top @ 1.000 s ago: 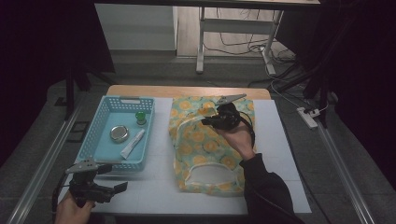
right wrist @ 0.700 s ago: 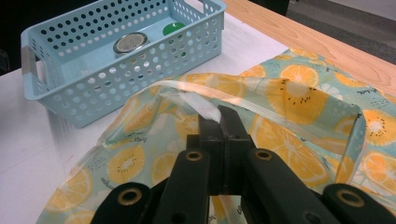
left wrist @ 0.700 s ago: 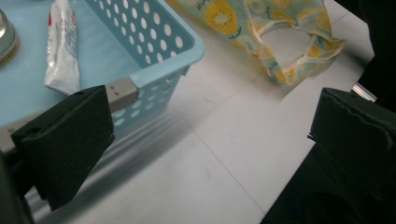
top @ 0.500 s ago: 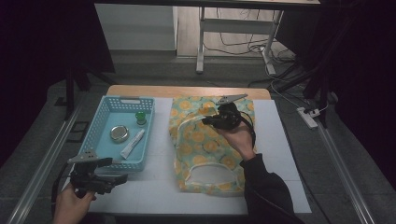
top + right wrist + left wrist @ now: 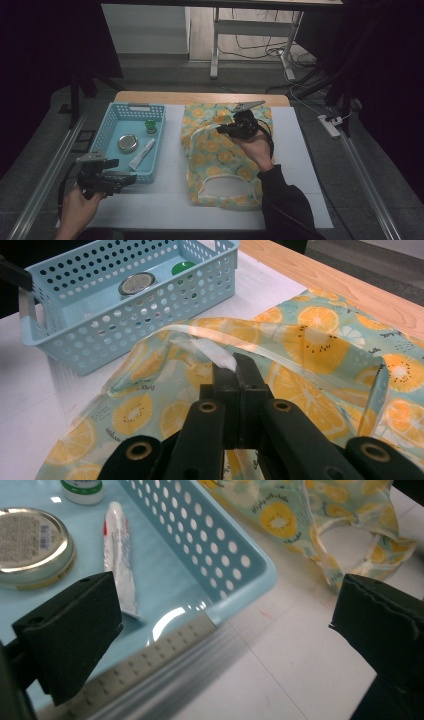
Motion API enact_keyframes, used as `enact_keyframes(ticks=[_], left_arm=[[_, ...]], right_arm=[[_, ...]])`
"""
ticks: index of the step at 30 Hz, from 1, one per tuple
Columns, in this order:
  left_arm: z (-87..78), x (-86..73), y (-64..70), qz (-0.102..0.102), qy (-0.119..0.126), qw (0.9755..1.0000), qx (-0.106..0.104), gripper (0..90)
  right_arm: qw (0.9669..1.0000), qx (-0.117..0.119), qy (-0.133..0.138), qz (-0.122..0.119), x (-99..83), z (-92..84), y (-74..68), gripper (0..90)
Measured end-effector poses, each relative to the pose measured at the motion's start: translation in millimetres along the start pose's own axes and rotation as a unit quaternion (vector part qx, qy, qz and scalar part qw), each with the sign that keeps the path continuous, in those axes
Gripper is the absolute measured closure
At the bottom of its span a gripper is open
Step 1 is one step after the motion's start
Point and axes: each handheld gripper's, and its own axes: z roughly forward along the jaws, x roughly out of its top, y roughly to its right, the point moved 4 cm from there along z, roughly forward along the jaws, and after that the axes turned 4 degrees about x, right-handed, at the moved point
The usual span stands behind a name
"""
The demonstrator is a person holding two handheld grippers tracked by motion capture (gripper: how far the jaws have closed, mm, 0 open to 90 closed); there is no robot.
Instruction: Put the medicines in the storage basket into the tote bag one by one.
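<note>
A bag printed with orange slices lies flat on the white tabletop. My right gripper is shut on the pale strip at the bag's upper edge and holds it a little off the bag. My left gripper is open at the near left, with its jaws wide apart over the front corner of the blue basket and nothing between them. In the basket lie a round tin, a white tube and a small green-capped bottle.
The blue basket stands left of the bag. A wooden edge runs along the table's far side. Metal rails flank the table, and a power strip lies on the floor at the right.
My left gripper has moved away from the person, up to the basket's near corner. The right gripper and the bag's edge have stayed where they were.
</note>
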Motion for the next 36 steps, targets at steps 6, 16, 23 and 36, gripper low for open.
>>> enact_keyframes(ticks=[6, 16, 23, 36], left_arm=[[9.9, 11.5, -3.6, 0.012, -0.011, 0.9999, 0.005, 0.2], [21.9, 24.3, -17.4, 0.003, -0.019, 0.9995, 0.023, 0.0], [28.1, 33.5, -34.3, -0.014, -0.024, 0.9987, 0.043, 0.0], [34.8, 51.8, -60.2, -0.009, -0.042, 0.9958, 0.08, 0.0]], right_arm=[[1.0, -0.001, -0.002, -0.003, -0.1, 0.9, -0.2, 89.6], [1.0, -0.003, 0.0, -0.008, 1.0, -2.4, -1.4, 89.7], [0.9999, -0.006, 0.001, -0.011, 0.9, -1.7, -0.9, 89.7], [0.9999, -0.006, 0.002, -0.011, 0.3, -1.4, -1.0, 89.6]])
